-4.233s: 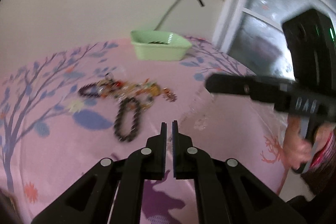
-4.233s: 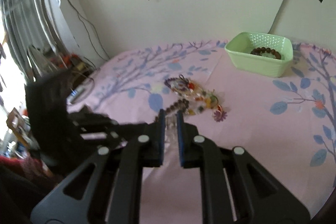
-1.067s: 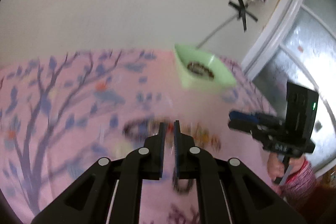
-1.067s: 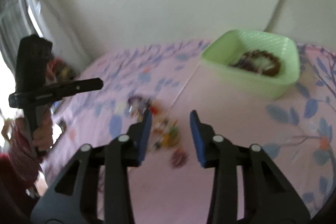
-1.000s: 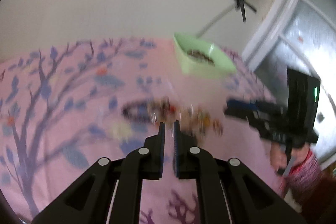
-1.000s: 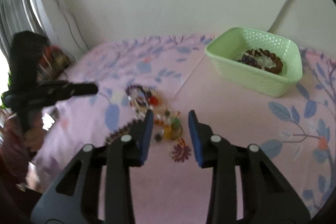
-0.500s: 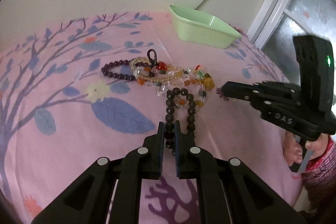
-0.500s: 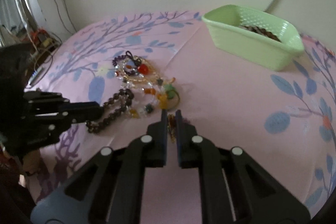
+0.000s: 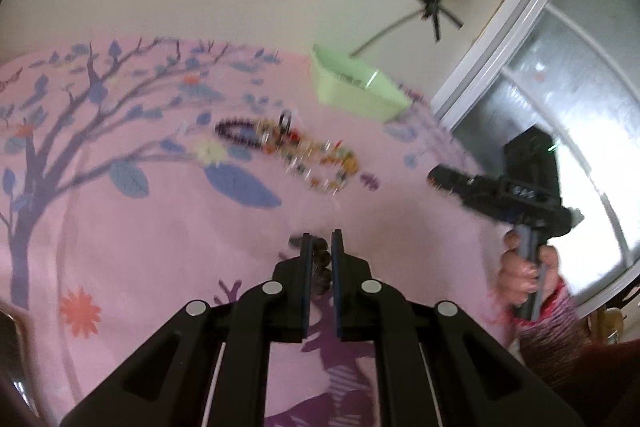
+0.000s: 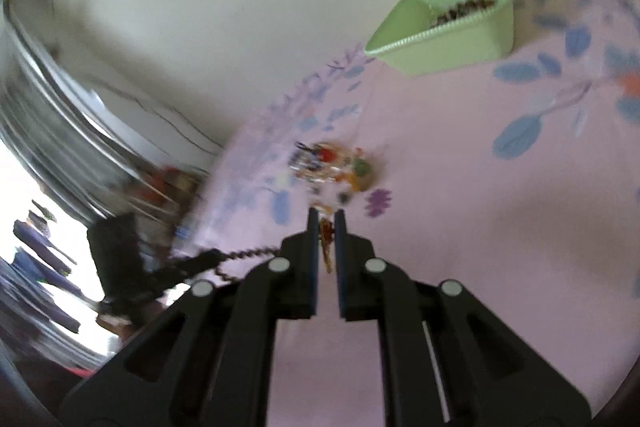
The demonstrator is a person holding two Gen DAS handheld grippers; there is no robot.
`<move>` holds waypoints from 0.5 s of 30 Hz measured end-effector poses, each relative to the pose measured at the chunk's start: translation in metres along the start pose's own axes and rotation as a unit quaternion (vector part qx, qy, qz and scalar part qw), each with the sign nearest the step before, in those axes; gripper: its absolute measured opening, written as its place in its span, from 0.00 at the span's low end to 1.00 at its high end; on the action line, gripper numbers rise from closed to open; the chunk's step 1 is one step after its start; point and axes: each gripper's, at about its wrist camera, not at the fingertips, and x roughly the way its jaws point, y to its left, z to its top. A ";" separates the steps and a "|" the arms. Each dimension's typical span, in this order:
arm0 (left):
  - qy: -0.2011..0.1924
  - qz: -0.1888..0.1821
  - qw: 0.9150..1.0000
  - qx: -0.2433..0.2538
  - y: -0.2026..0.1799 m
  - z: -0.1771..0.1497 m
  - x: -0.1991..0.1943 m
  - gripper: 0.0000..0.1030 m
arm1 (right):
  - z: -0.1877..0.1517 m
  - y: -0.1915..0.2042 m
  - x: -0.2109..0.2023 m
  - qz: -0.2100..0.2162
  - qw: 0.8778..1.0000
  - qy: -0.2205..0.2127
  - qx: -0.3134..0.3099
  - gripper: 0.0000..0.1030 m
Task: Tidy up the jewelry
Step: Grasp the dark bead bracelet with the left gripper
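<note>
The fingers of the left gripper (image 9: 319, 259) are clamped on the dark bead bracelet (image 9: 322, 261), which now hangs clear of the table (image 9: 140, 267) instead of lying at the near edge of the jewelry pile (image 9: 304, 155) as it did half a second ago. The right gripper (image 10: 326, 227) has just been closing from well apart and now pinches a small reddish-gold trinket (image 10: 326, 239), lifted off the pile's edge. Both hands therefore look loaded for the green basket (image 10: 452, 39), which already holds a beaded bracelet at the far side of the table; the pile is smaller by two pieces.
</note>
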 end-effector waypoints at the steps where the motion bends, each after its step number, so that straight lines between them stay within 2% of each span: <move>1: -0.005 -0.004 1.000 0.002 -0.003 0.004 -0.003 0.11 | 0.001 -0.001 -0.001 0.013 1.000 -0.002 0.009 0.07; 3: -0.016 -0.014 1.000 0.008 -0.009 0.015 -0.011 0.11 | 0.004 -0.002 -0.004 0.028 0.999 -0.009 0.021 0.07; 7: -0.030 -0.026 0.999 0.020 -0.021 0.034 -0.014 0.11 | 0.007 0.000 -0.007 0.008 1.000 -0.019 0.013 0.07; 10: -0.027 -0.032 0.999 0.027 -0.028 0.044 -0.006 0.11 | 0.010 -0.002 -0.006 -0.044 0.999 -0.020 -0.011 0.07; 15: -0.007 -0.040 0.998 0.039 -0.043 0.058 0.022 0.11 | 0.018 -0.001 -0.003 -0.098 0.994 -0.028 -0.039 0.07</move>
